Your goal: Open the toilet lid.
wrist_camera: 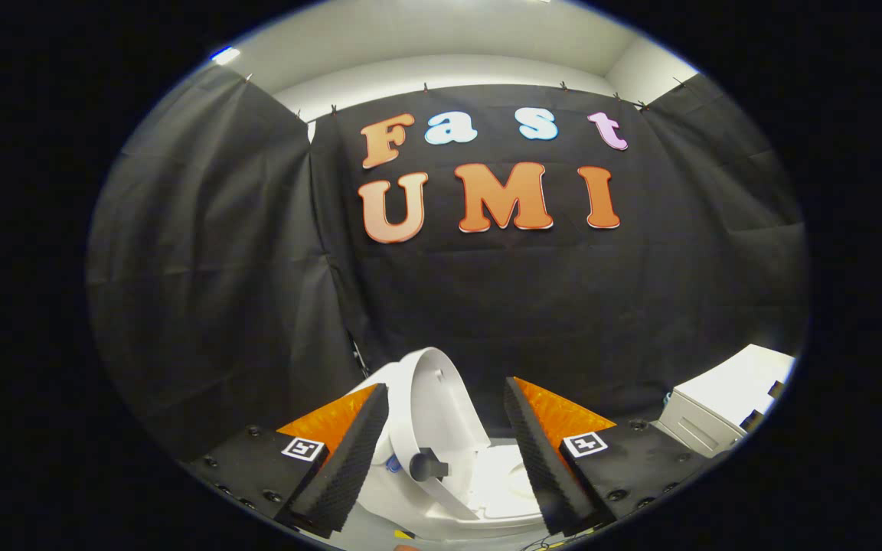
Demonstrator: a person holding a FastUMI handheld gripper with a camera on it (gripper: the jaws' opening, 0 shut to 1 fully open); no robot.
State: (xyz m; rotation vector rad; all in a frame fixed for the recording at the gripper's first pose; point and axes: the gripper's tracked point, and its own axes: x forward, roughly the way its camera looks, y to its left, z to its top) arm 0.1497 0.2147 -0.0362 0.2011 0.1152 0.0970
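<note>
- My jaws stand wide apart, clamped on nothing; the gripper looks forward over the toilet.
- The left finger shows its black ribbed pad, with an orange panel behind it and a small square marker on its black base.
- The right finger is built the same way, with its own marker.
- Between the fingers I see the toilet, small and white, its seat opening pale and bright, nearer the right finger.
- The lid is already raised: it stands up on edge, tilted, its inner face turned toward the right finger, nearer the left finger than the right.
- A dark knob sticks out low on the lid's rim, between the fingers; neither finger touches it or the lid, as far as I can tell.
- A bit of blue shows just beside the left pad, behind the lid; I cannot tell what it is.
- Beyond the right finger, well apart from the toilet, a white box sits with a few dark fittings on it.
- Farthest off, black cloth hangs as the booth's wall, with a white wall above it.
</note>
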